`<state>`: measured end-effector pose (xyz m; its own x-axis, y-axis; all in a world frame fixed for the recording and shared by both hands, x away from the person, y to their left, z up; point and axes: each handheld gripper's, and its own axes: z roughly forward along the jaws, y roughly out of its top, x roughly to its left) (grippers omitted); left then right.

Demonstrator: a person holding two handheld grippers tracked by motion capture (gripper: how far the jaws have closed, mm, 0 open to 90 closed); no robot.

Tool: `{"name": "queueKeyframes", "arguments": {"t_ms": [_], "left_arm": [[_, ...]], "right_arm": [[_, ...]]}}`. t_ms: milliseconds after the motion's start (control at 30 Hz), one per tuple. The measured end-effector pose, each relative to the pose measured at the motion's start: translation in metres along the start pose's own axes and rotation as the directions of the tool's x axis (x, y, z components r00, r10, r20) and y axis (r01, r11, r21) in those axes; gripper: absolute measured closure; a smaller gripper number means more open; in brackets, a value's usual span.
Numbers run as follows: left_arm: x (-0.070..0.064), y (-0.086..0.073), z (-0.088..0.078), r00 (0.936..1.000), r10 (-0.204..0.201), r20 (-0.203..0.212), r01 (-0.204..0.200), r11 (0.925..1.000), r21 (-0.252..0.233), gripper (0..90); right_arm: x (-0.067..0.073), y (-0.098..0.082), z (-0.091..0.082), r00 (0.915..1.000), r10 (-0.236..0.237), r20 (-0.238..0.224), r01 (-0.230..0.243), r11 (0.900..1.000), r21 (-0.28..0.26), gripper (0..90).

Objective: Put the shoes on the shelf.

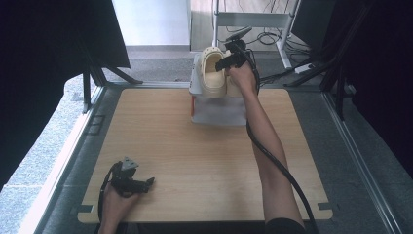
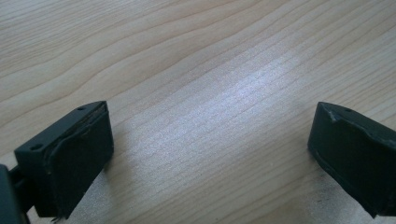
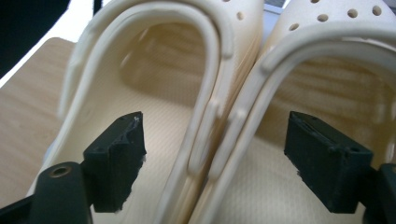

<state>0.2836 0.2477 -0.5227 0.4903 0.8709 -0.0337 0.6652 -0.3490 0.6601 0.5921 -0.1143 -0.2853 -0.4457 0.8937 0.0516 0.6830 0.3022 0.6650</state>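
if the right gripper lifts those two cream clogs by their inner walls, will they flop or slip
The clogs look like thick moulded foam, so probably light and springy rather than floppy. The smooth walls between the open right gripper jaws may slip or squash. Standing on a white box, they might tip.

Your left gripper (image 1: 148,183) and right gripper (image 1: 225,64) are black, with thick black cables, small screw holes, and bare forearms.

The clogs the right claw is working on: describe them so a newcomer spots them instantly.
Look to the far edge of the wooden table, where a white box sits. On it stands a pair of cream clogs, side by side. They are the only footwear, pale, with round holes.
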Motion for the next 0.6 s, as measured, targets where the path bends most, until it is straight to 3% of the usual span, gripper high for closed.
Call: {"name": "queueKeyframes", "arguments": {"t_ms": [233, 600], "left_arm": [[0.0, 0.0, 0.0, 1.0, 0.0, 0.0, 0.0, 1.0, 0.0, 0.1], [0.0, 0.0, 0.0, 1.0, -0.001, 0.001, 0.001, 1.0, 0.0, 0.1]], "right_arm": [[0.001, -0.015, -0.026, 0.9949, -0.076, -0.066, 0.075, 0.997, -0.031, 14.2], [0.007, -0.041, -0.056, 0.9732, -0.196, -0.12, 0.188, 0.979, -0.077, 7.1]]}}
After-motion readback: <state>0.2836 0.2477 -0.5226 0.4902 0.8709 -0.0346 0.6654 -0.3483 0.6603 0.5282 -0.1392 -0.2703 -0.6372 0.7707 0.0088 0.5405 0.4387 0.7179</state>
